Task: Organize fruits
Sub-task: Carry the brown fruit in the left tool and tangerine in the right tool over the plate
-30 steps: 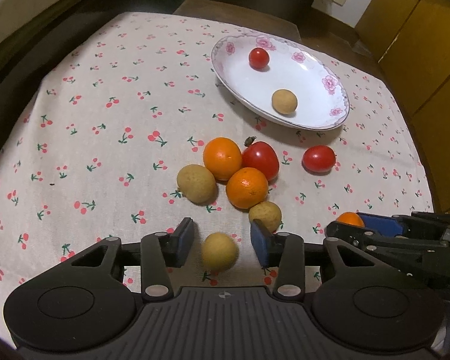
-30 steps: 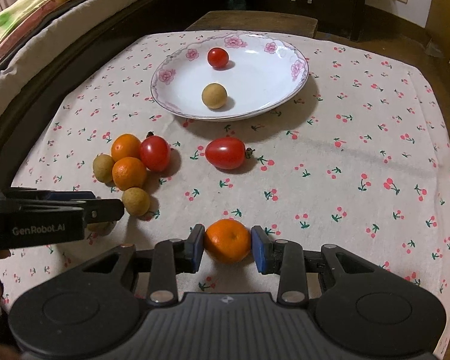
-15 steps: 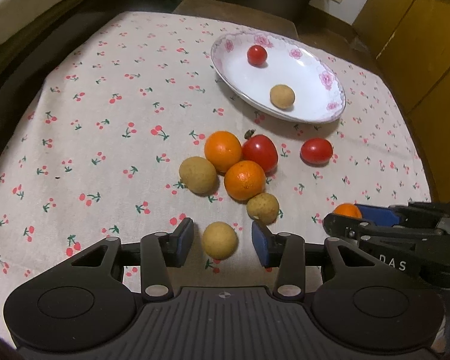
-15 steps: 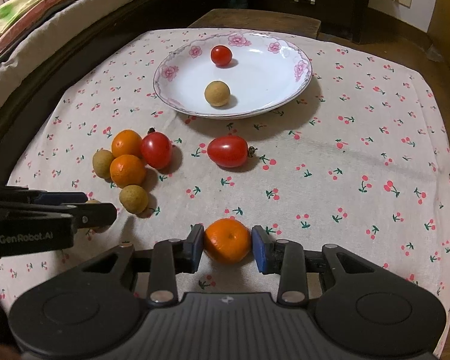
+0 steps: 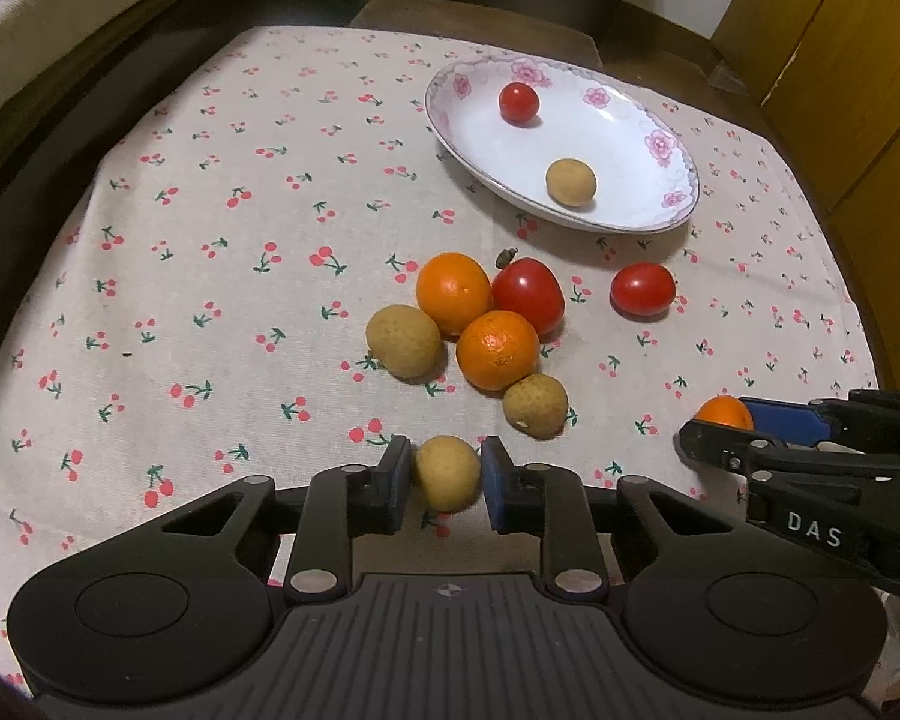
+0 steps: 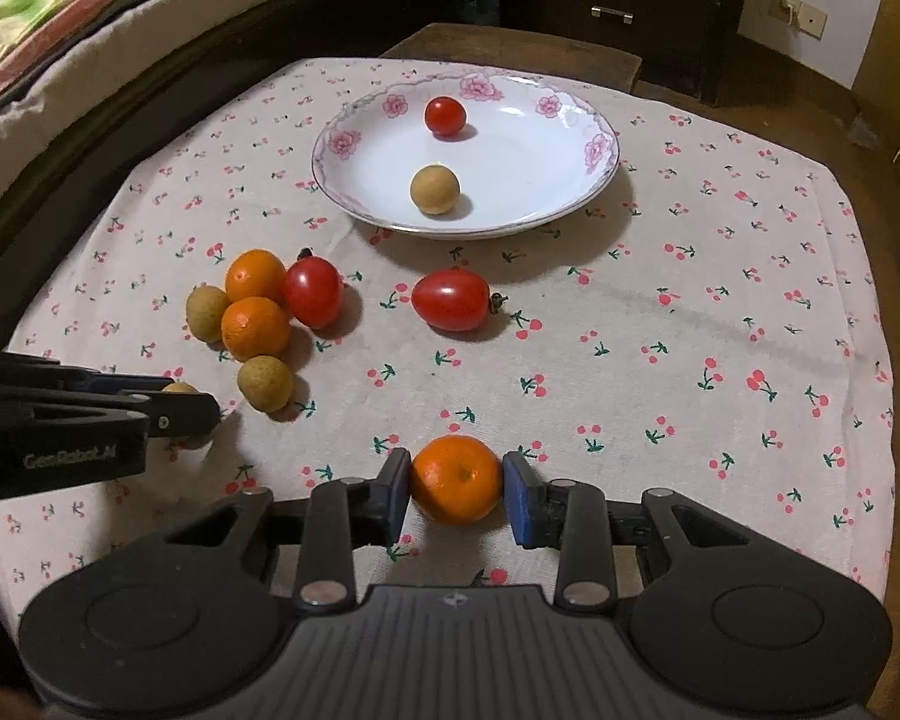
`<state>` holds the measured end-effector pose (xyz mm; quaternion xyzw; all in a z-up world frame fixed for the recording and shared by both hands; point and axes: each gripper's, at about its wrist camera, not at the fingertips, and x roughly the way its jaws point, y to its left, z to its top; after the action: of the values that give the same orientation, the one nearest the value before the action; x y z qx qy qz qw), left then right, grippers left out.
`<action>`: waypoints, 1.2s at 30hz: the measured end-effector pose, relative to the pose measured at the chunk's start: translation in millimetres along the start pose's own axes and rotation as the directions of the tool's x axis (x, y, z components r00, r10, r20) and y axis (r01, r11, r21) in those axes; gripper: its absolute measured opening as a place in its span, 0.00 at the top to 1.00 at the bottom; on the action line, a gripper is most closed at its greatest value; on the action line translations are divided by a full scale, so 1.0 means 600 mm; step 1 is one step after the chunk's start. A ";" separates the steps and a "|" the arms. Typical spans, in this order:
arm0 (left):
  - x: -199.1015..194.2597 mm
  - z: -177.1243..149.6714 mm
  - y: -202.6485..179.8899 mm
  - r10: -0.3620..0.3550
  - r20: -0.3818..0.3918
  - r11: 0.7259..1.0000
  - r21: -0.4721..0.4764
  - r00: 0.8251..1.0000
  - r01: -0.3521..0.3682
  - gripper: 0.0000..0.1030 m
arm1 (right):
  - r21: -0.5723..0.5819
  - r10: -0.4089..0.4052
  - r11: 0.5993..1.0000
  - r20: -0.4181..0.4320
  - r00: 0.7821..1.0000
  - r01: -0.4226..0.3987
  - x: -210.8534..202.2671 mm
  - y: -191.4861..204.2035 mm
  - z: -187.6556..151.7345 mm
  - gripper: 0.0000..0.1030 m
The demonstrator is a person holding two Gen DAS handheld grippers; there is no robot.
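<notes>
- In the left wrist view, the left gripper [image 5: 445, 474] sat at the bottom centre, its blue pads closed against both sides of a longan [image 5: 447, 471]. The grip looked snug, not crushing, which suits a small round fruit that would roll. I cannot tell whether the fruit had left the cloth [image 5: 210, 240].
- Just above it in that frame lay the loose pile: two longans [image 5: 403, 340], two oranges [image 5: 453, 292] and a tomato [image 5: 529, 295], touching one another in the middle of the bench.
- A second tomato [image 5: 642, 288] lay apart to the right of the pile.
- The plate [image 5: 630, 180] stood in the upper right of the frame, already carrying one small tomato [image 5: 518, 102] and one longan [image 5: 570, 181]. Judging by that, it is the collecting place, and most fruit was not yet in it.
- In the right wrist view, the right gripper [image 6: 457, 487] sat at the bottom centre, clamped on an orange [image 6: 456, 478], pads pressed to its left and right sides. The opening was wider than the left one, matching the larger fruit.
- Each gripper held one fruit low and near the person, facing the plate, probably so both could be carried there together.
- The plate's shallow dish should keep dropped fruit from rolling off, though a hard release could knock those already inside.
</notes>
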<state>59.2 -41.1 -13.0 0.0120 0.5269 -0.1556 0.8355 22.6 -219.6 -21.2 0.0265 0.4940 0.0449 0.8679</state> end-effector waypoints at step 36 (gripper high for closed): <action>0.009 0.161 -0.053 -0.071 0.097 0.997 0.031 0.993 0.069 0.68 | 0.067 0.034 0.997 0.126 0.991 -0.042 0.004 -0.038 0.154 0.67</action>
<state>137.3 -90.2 29.8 -0.0026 0.4833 -0.1926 0.8540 104.5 -242.1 22.0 0.0687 0.4392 0.0425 0.8948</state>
